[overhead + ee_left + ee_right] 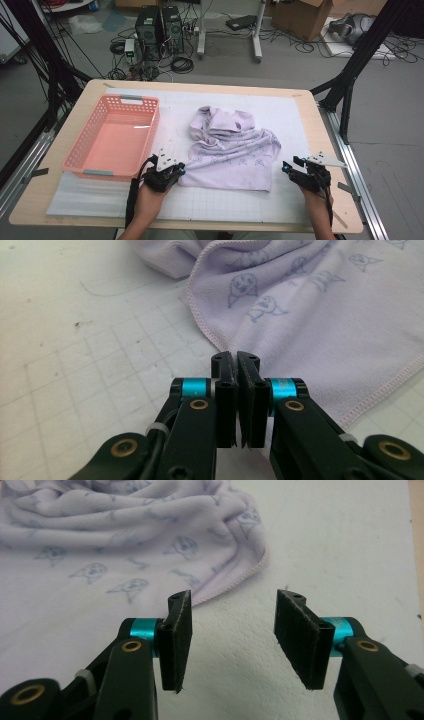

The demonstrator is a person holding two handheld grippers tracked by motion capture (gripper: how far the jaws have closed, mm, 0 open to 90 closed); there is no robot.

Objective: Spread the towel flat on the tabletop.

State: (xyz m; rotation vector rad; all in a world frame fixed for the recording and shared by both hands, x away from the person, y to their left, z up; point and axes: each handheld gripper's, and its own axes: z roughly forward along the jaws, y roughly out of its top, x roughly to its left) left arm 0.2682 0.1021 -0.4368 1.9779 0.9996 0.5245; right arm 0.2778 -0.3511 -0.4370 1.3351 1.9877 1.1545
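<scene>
Left claw [181,170] low over the worktop [60,200] at the near left corner of the towel [230,150], held by a hand [157,181] coming in from the bottom edge, forearm angled up and slightly right, grey three-cornered plate on top, cable trailing back along the wrist. Seen in the left gripper view, jaws pressed together with the pads meeting, tips right at the towel's stitched corner [220,347]; closed, though whether a fold of cloth is pinched between the pads cannot be told. Right claw [286,167] also low, off the towel's near right corner, near it but apart, pointing left toward the cloth, with the hand [312,182] behind it and the forearm rising nearly straight from the bottom edge. In the right gripper view, jaws standing well apart with bare white mat [235,630] between them, nothing gripped, the towel's hemmed edge [235,582] lying just beyond the left pad. Towel pale lilac with small printed figures, spread on the gridded white mat in the middle of the worktop, near half lying fairly flat, far half bunched into folds. Pink plastic basket [80,150] with slotted walls to the left of the towel, just beside the left hand, not touching the cloth
</scene>
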